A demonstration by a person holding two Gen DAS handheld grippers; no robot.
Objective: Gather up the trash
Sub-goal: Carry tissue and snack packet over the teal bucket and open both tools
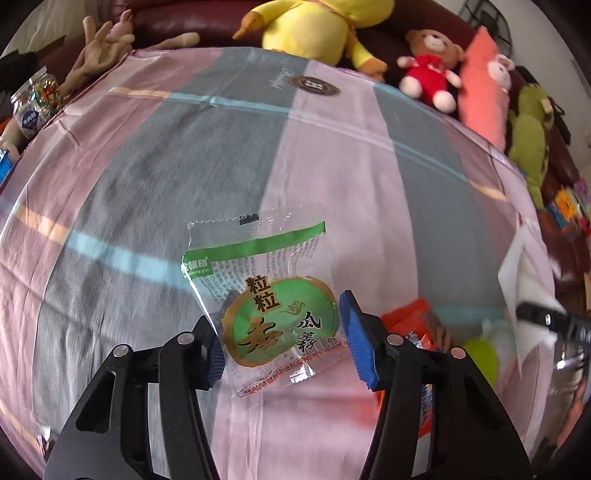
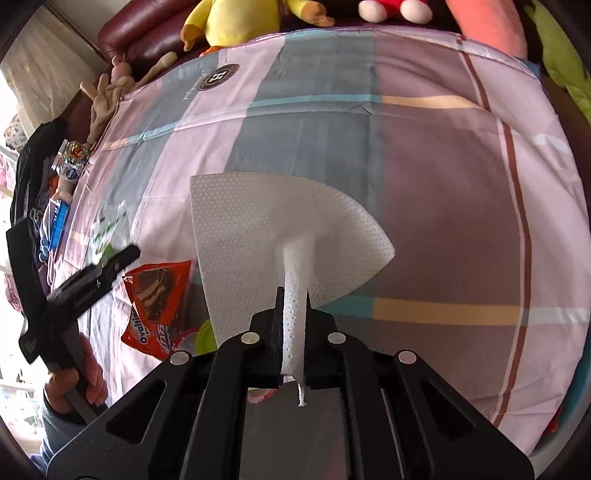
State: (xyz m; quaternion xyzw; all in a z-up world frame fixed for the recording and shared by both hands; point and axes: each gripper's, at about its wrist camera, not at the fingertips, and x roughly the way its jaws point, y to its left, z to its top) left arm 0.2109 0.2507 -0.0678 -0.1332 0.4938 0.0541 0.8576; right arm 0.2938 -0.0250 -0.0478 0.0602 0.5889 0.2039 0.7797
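A clear snack wrapper with a green label (image 1: 280, 317) lies flat and uncrumpled on the striped bedsheet (image 1: 332, 147). My left gripper (image 1: 286, 314) straddles it with a wide gap, its blue pads (image 1: 356, 339) at the wrapper's side edges. The right gripper (image 2: 295, 295) is shut on a pinched fold of a white paper towel (image 2: 258, 229), which fans out ahead of the jaws above the sheet. A red snack packet (image 2: 159, 302) lies on the sheet left of the towel, with a yellow-green object (image 2: 205, 338) beside it. The left gripper (image 2: 92, 277) and the hand holding it (image 2: 74, 387) show at the left edge.
Plush toys line the far edge against a dark red sofa: a yellow duck (image 1: 317, 26), a teddy bear in red (image 1: 428, 62), a pink cushion (image 1: 484, 85), a green plush (image 1: 528, 136). A jar of colourful sweets (image 1: 35, 99) stands at the far left.
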